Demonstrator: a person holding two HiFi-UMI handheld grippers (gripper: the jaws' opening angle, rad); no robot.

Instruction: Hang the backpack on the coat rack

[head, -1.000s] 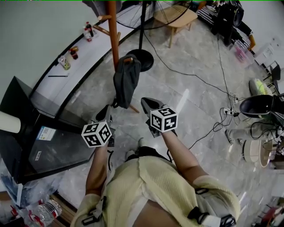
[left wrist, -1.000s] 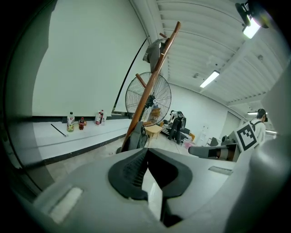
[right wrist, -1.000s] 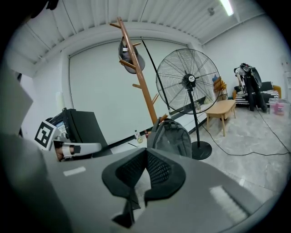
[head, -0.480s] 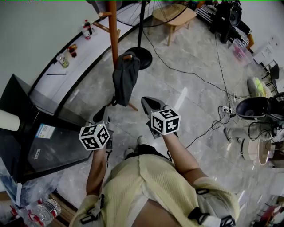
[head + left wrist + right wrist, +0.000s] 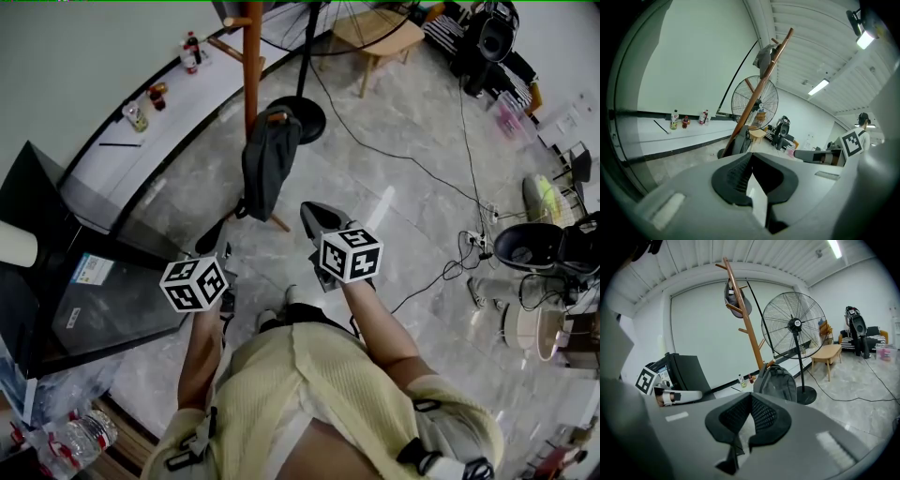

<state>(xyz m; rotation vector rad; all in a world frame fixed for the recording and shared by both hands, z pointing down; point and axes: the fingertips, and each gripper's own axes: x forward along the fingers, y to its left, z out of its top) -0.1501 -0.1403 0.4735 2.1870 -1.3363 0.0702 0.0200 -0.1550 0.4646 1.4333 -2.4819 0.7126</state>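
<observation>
Both of your tongs are closed on nothing. The left tongs (image 5: 216,241) and the right tongs (image 5: 314,214) each have their jaws pressed together. You hold them side by side in front of you, well apart from the backpack (image 5: 268,161) and aimed roughly toward it. Ahead of them, the grey backpack hangs against the wooden coat rack (image 5: 251,56) with its top handle caught on a low peg. Its long axis runs straight up and down, top upward and bottom toward the floor by the rack's foot. Whether the bottom touches the floor cannot be told. In your right tongs' view, one broad side of it faces you. A cap (image 5: 737,297) sits on a higher peg. Just behind the rack stands a big floor fan (image 5: 793,325), with a wooden bench (image 5: 375,36) beyond it and bottles (image 5: 190,54) on the ledge along the wall.
</observation>
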